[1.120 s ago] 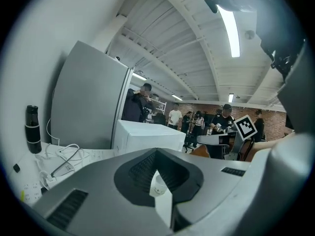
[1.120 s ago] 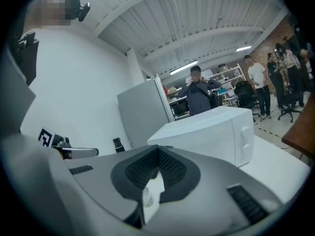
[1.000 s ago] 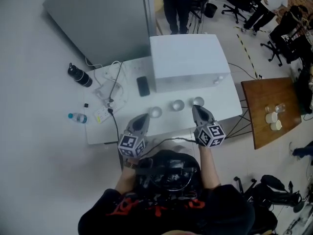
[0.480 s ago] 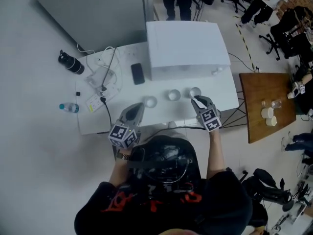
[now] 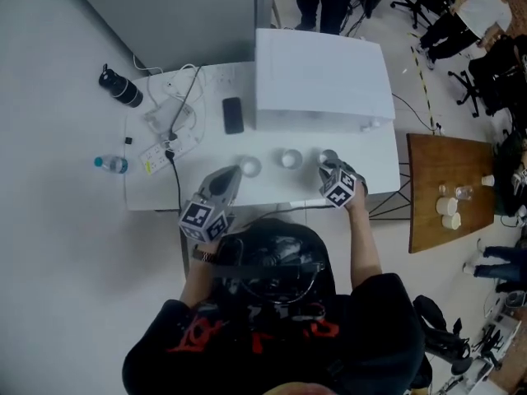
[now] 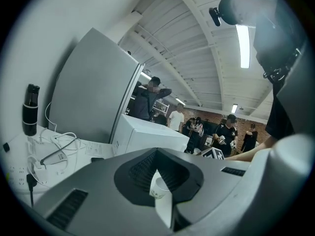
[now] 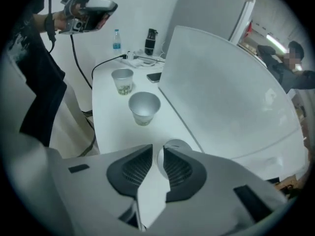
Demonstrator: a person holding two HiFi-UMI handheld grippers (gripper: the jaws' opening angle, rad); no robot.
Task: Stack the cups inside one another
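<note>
Three white paper cups stand in a row on the white table (image 5: 206, 189): a left cup (image 5: 249, 166), a middle cup (image 5: 290, 159) and a right cup (image 5: 328, 155). In the right gripper view they appear as left cup (image 7: 122, 80), middle cup (image 7: 144, 107) and right cup (image 7: 178, 144). My right gripper (image 5: 328, 166) is at the right cup, its jaws nearly together with the cup's near rim in the narrow gap (image 7: 158, 152). My left gripper (image 5: 230, 175) hangs shut short of the left cup (image 6: 160, 187), holding nothing (image 6: 157, 152).
A large white box (image 5: 321, 76) fills the table's back right. A black phone (image 5: 233, 115), a power strip with cables (image 5: 169, 142) and a black bottle (image 5: 119, 87) lie at the back left. A water bottle (image 5: 109, 164) and a wooden table (image 5: 449, 192) flank the table.
My right gripper has moved forward and down onto the right cup. My left gripper has stayed near the table's front edge, short of the left cup.
</note>
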